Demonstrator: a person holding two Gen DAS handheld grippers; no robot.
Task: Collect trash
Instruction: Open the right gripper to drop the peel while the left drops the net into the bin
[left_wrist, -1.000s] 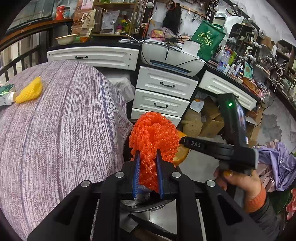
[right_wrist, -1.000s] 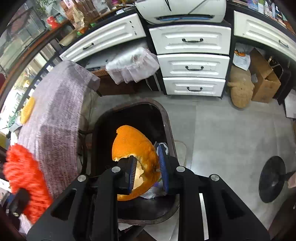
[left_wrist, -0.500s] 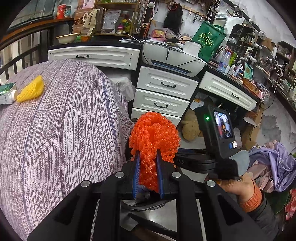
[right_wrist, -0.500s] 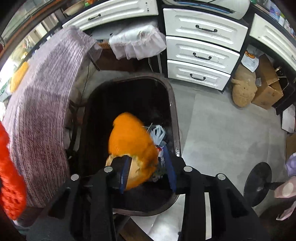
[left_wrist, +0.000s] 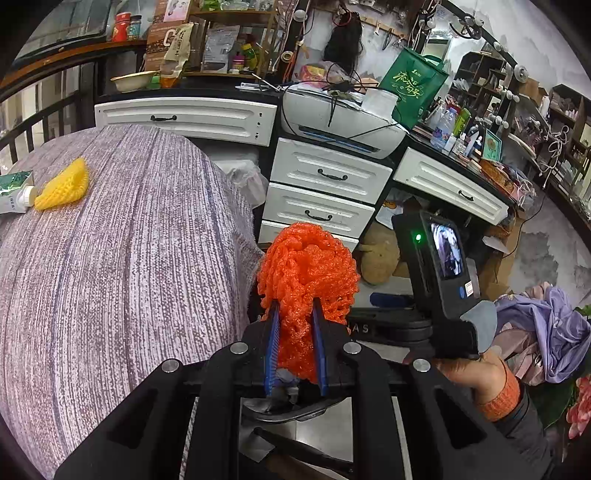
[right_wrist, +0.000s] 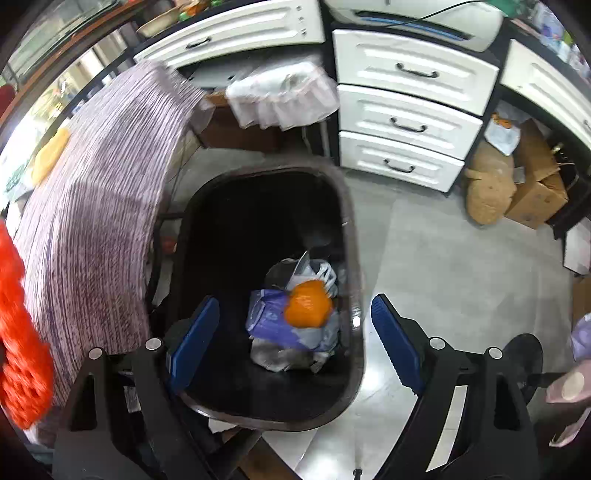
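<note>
Dropping the orange peel (right_wrist: 307, 303) worked: the right tool (right_wrist: 295, 328) now hangs spread apart over the black bin (right_wrist: 354, 236) and the peel sits on the bagged rubbish inside. Left tool (left_wrist: 295, 345) is still clamped on the orange foam net (left_wrist: 308, 269) beside the bench (left_wrist: 122, 266) (probably next in), with a yellow net (left_wrist: 61, 188) waiting.

Bin mouth open under the right gripper, table edge crowding the left

The right gripper (right_wrist: 295, 332) hangs with jaws spread wide over the bin (right_wrist: 352, 258), whose dark upper half lies bare toward 12 o'clock; bags (right_wrist: 273, 321) and an orange peel (right_wrist: 308, 302) pile at its centre. The table (right_wrist: 92, 221) presses in at 9 o'clock, drawers (right_wrist: 402, 122) stand beyond at 1 o'clock, and bare floor (right_wrist: 443, 277) runs out at 3 o'clock.
</note>
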